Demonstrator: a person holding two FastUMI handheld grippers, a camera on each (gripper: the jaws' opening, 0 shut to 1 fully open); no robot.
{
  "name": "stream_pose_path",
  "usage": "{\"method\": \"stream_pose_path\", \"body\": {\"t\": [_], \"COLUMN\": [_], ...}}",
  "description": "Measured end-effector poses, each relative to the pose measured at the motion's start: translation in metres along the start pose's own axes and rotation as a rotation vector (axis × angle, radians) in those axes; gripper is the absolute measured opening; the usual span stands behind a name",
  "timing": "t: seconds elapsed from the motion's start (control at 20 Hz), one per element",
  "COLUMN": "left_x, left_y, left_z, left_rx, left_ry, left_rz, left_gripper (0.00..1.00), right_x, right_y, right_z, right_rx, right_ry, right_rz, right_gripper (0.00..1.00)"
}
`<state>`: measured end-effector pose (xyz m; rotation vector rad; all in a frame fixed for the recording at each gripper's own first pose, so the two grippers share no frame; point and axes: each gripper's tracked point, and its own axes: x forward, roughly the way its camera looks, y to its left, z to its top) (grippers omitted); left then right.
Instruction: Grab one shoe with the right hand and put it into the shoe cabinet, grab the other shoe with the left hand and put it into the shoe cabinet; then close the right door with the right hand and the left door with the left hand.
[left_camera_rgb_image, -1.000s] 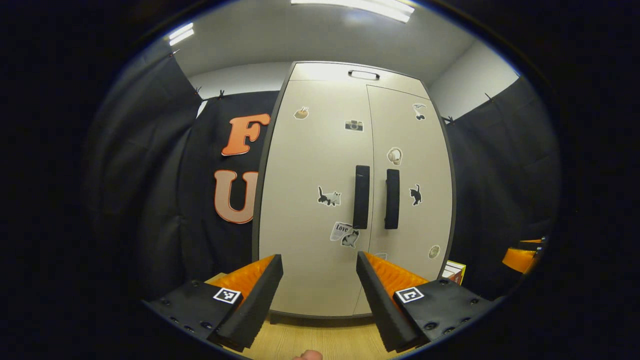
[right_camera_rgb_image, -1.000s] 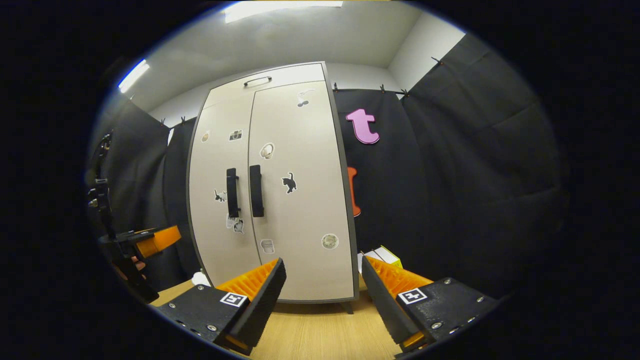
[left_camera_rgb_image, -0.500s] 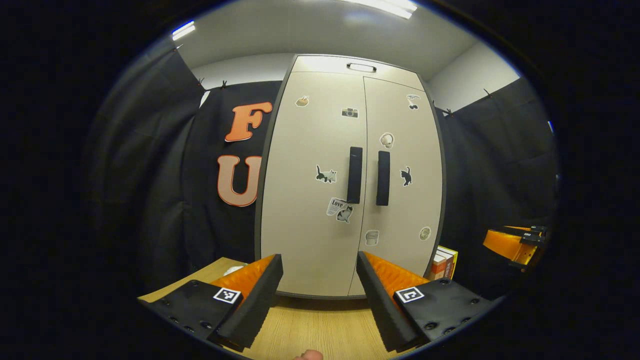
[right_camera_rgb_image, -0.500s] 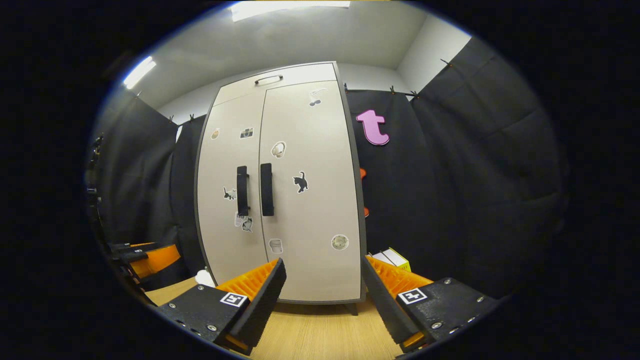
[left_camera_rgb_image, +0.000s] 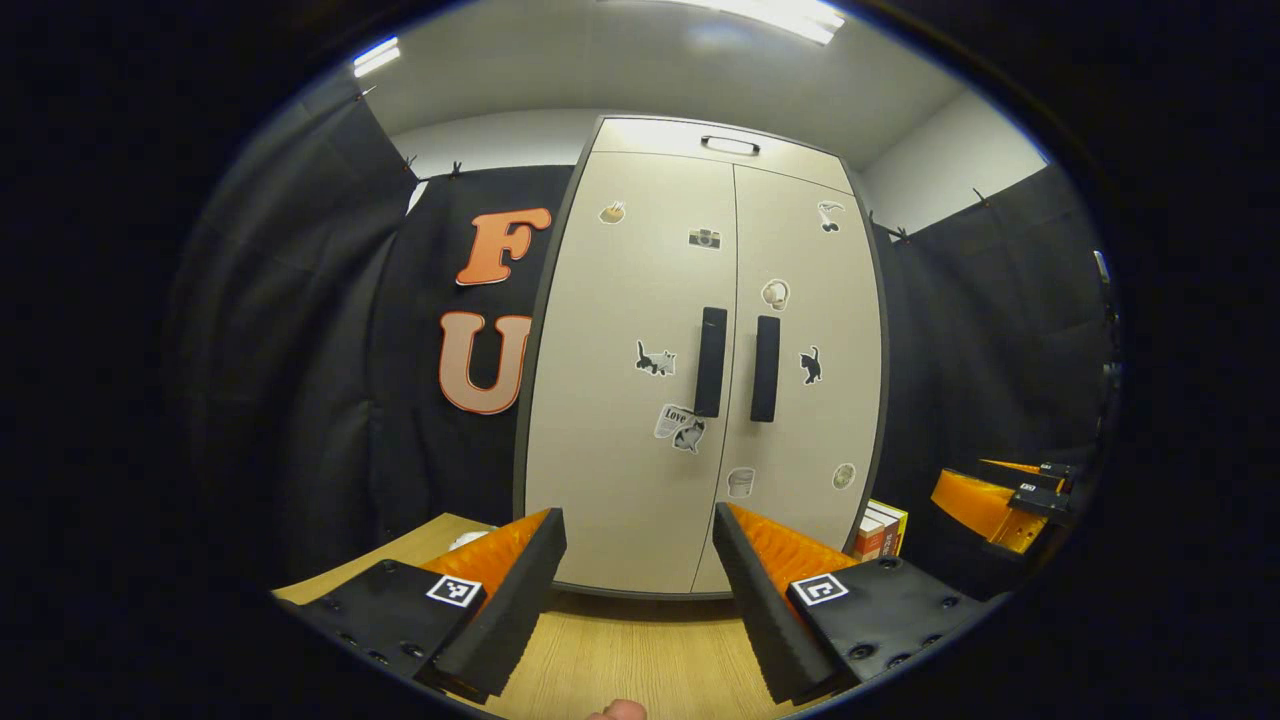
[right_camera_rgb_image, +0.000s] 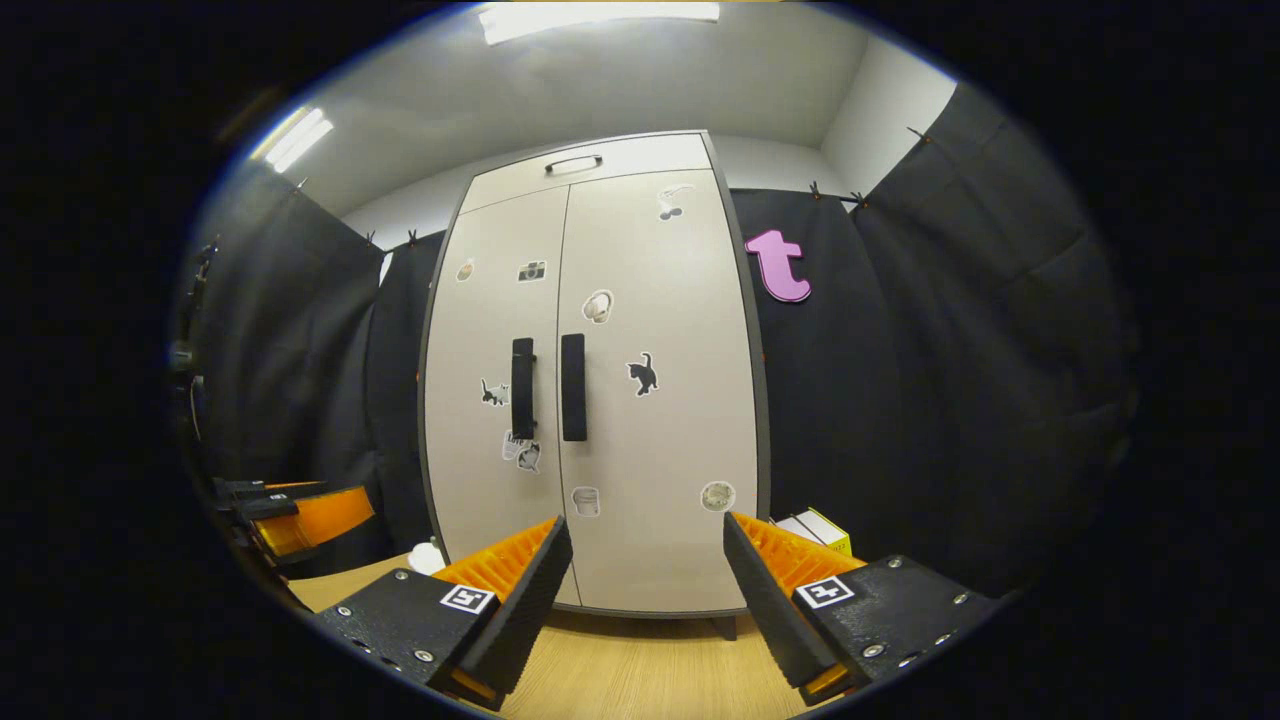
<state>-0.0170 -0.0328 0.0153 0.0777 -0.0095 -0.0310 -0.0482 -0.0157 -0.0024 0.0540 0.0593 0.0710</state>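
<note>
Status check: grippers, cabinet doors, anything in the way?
Left gripper and right gripper: jaws open, empty. Shoe cabinet ahead, both doors shut. Nothing between jaws and doors.

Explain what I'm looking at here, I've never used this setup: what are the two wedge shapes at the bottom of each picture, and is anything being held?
Each picture comes from a camera riding on a hand-held tool, looking forward along its two fingers. The wedges are those fingers. In the left gripper view you see the left tool; in the right gripper view, the right tool. Both are open and hold nothing. Ahead stands the shoe cabinet, both doors closed, on a wooden floor. Boxes sit beside its right side. Each view also catches the other tool at its edge.
</note>
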Motion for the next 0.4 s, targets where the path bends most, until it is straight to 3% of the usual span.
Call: {"method": "stream_pose_path", "body": {"t": [0.4], "left_x": [-0.0022], "left_y": [-0.0038], "left_z": [-0.0014], "left_rx": [-0.013], "left_ry": [0.001], "left_rz": [-0.009], "left_gripper": [0.94], "right_x": [-0.0049], "right_y": [0.0034], "right_z": [-0.0045], "right_rx": [-0.017], "right_ry": [0.012], "right_rz": [-0.008], "right_gripper": [0.94]}}
